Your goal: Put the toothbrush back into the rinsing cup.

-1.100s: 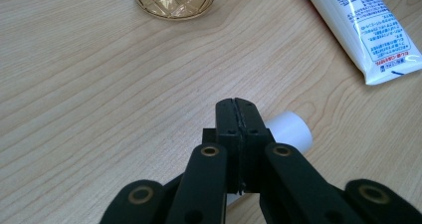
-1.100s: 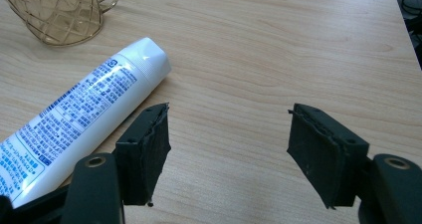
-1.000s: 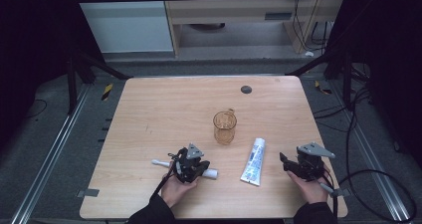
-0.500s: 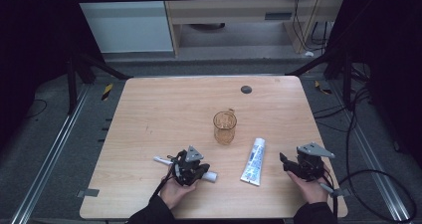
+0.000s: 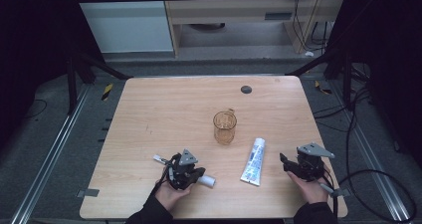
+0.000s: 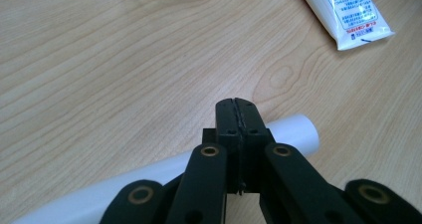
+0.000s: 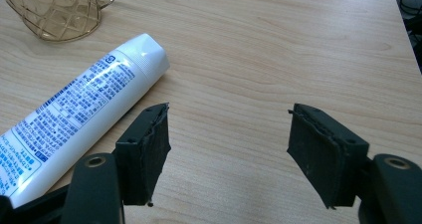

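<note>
Wood table (image 5: 164,109): amber cup (image 5: 224,127) upright, nothing visible inside, tube (image 5: 253,161) beside.

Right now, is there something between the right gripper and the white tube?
No, nothing visible. Bare table separates the open right gripper from the white tube; the amber cup stands beyond the tube.

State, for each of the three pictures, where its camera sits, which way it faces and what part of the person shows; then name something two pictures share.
High view: above the person's side, facing forward and down on the light wooden table; both hands show.
Left gripper view: on the left claw, facing along shut jaws above a white cylindrical handle.
Right gripper view: on the right claw, facing along open jaws.
Shared: white printed toothpaste tube and amber glass cup.
</note>
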Demonstrator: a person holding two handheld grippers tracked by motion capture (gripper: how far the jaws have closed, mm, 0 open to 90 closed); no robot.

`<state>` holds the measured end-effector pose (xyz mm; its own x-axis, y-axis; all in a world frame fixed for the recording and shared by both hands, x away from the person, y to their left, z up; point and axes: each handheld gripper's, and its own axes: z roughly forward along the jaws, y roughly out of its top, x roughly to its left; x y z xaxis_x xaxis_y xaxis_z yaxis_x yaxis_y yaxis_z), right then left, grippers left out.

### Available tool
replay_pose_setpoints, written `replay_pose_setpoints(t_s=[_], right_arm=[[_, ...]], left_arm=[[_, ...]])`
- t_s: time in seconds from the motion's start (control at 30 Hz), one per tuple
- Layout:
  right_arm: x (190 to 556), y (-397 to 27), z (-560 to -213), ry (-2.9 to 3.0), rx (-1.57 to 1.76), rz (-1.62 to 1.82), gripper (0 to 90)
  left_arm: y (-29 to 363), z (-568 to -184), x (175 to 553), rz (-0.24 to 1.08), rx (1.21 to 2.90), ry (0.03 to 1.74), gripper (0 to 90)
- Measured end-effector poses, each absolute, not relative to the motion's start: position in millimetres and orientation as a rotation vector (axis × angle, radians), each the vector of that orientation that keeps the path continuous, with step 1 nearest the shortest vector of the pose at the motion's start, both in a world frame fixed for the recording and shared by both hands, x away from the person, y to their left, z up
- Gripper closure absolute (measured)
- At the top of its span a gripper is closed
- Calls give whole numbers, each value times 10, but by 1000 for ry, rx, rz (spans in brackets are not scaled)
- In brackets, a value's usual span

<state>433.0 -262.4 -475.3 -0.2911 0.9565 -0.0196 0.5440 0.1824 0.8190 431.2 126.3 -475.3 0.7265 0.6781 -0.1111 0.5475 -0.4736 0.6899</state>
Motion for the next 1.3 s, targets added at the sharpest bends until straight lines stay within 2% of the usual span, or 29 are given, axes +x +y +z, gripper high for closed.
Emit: replay_pose_setpoints(t_s=[0.6, 1.3], right_arm=[[4322, -2632, -4747, 1911, 1401, 981, 323], [4322, -2624, -4750, 1911, 1406, 980, 323]], left_arm=[[1271, -4780, 4199, 211, 2244, 896, 897], [1457, -4774, 4071, 192, 2253, 911, 896]])
